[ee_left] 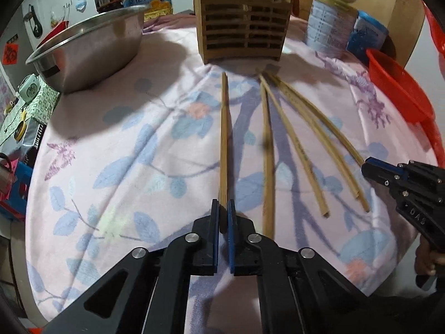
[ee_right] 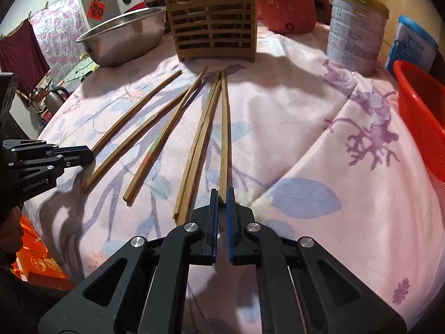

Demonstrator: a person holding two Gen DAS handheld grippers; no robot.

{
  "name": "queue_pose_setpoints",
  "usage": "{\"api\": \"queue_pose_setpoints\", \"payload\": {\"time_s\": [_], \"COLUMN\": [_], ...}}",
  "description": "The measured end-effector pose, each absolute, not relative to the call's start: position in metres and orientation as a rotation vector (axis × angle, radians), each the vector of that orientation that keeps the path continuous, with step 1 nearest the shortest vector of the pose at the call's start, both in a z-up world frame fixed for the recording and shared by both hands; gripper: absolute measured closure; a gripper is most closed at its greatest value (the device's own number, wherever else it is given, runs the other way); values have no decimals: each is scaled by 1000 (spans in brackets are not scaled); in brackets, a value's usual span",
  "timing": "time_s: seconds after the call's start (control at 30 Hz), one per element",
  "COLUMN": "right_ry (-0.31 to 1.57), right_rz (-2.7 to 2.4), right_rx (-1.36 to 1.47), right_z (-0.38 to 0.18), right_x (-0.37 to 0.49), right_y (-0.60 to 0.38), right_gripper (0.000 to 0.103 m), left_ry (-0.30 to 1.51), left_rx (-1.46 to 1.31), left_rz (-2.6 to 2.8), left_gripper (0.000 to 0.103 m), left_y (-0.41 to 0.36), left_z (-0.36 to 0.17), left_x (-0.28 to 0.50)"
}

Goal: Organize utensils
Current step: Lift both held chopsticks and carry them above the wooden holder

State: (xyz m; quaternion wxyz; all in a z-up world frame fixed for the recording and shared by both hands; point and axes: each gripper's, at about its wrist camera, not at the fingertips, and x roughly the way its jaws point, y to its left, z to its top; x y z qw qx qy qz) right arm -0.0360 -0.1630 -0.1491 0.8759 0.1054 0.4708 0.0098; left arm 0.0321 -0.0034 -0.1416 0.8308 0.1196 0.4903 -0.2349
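Observation:
Several wooden chopsticks lie fanned out on a floral cloth [ee_left: 125, 144], tips toward a slatted wooden utensil holder [ee_left: 242, 33] at the back. My left gripper [ee_left: 223, 206] is shut on the near end of the leftmost chopstick [ee_left: 224, 139]; the right wrist view shows this gripper [ee_right: 89, 154] at the left. My right gripper [ee_right: 222, 193] is shut on the near end of the rightmost chopstick [ee_right: 224, 128], and in the left wrist view this gripper [ee_left: 365, 167] is at the right edge. The loose chopsticks [ee_right: 167, 130] lie between the two held ones.
A steel bowl [ee_left: 89, 47] stands back left of the holder [ee_right: 214, 33]. A tall tin [ee_right: 356, 30] with a bowl on top and a red mesh basket [ee_right: 422, 117] are on the right. A red pot [ee_right: 289, 8] sits behind. The cloth drops off at the left edge.

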Motion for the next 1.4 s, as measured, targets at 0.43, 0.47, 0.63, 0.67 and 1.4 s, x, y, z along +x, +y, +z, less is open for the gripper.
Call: {"api": "queue_pose_setpoints", "payload": {"time_s": [0.43, 0.47, 0.63, 0.67, 1.4], "right_ry": [690, 670, 613, 602, 460], "right_rz": [-37, -36, -27, -24, 20], "right_rx": [200, 197, 185, 188, 187], "right_z": [-40, -32, -4, 0, 75], "right_x": [-14, -12, -2, -1, 43], "right_y": [-195, -197, -201, -202, -222], "right_gripper": [97, 96, 96, 97, 97], "left_ry": [850, 837, 783, 781, 693], "left_rx": [194, 193, 177, 171, 76], "left_rz": [-499, -503, -529, -530, -616], "left_gripper": [97, 97, 97, 97, 97], "left_y": [-8, -9, -13, -14, -33], "left_z": [-33, -26, 6, 9, 111], "left_x": [61, 63, 69, 70, 130]}}
